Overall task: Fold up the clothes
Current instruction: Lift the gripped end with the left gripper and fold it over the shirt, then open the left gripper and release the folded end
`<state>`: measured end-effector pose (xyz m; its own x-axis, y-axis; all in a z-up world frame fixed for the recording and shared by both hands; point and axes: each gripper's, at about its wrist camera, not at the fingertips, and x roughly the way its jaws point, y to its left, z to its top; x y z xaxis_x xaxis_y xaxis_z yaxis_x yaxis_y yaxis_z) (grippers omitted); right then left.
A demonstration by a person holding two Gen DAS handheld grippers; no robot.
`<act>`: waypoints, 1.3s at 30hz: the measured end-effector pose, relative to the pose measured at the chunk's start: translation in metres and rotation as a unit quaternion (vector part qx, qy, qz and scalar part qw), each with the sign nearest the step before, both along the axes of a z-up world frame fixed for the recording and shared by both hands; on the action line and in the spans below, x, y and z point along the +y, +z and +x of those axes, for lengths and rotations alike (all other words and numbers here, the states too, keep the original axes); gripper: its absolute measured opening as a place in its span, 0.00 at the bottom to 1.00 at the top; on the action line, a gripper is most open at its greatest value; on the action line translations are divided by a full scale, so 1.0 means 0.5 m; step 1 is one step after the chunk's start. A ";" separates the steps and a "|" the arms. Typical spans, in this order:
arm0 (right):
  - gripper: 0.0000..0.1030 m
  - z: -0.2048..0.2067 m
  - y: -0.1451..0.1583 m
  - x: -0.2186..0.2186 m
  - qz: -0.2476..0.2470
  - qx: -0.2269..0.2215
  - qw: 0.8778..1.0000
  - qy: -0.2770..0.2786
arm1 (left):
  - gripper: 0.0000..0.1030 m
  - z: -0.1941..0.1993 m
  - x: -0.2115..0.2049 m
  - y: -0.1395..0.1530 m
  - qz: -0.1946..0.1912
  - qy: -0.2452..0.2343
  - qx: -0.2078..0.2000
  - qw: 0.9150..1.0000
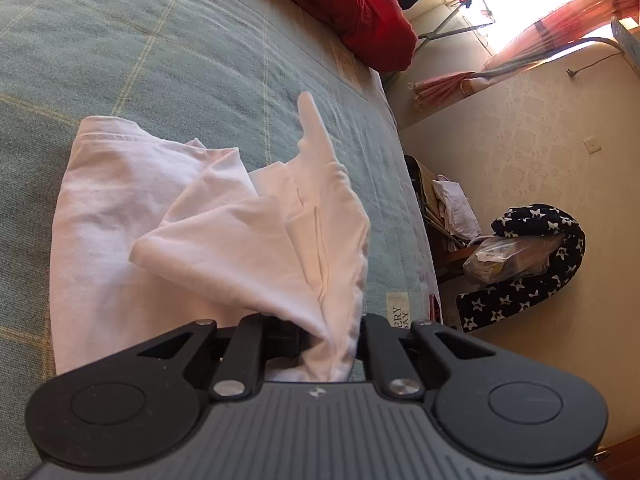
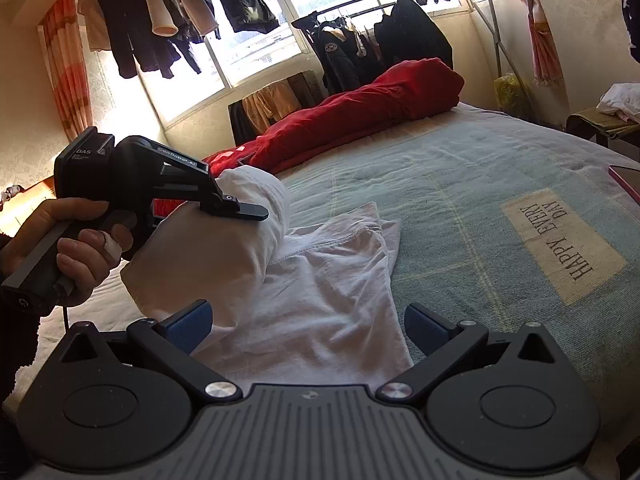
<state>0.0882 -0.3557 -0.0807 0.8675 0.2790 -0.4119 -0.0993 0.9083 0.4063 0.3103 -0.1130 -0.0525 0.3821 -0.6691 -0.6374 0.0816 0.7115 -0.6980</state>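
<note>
Black right gripper [image 2: 308, 326] has ribbed grey housing, silver pivot screws, blue jaw pads [image 2: 190, 322].

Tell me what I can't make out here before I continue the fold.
- Left gripper fingers: left wrist view, bunched white garment covers them.
- Garment's near hem: right wrist view, right gripper body hides it.
- Garment type: folds hide its shape.

**A lived-in bedroom at home**

A bed [image 2: 460, 168] with a checked green cover fills the room, a red quilt [image 2: 360, 116] bunched at its far side. Laundry [image 2: 168, 20] hangs at the sunny window, beside orange curtains [image 2: 66, 72] and a loaded clothes rack [image 2: 384, 36].
</note>
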 end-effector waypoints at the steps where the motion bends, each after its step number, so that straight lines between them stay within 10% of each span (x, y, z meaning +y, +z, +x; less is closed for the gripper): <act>1: 1.00 0.000 0.000 -0.002 0.001 0.000 1.000 -0.001 | 0.08 0.000 -0.005 0.001 0.005 -0.002 -0.001 1.000; 15: 1.00 -0.010 -0.007 -0.020 0.003 0.003 1.000 -0.019 | 0.17 0.006 -0.087 -0.013 0.068 -0.027 -0.004 0.997; 30: 1.00 -0.025 -0.004 -0.033 0.003 0.000 0.999 -0.035 | 0.58 -0.012 -0.179 0.055 0.156 -0.098 -0.058 0.981; 39: 1.00 -0.028 -0.004 -0.036 0.003 0.001 0.999 -0.040 | 0.64 -0.016 -0.255 0.097 0.272 -0.187 -0.080 0.940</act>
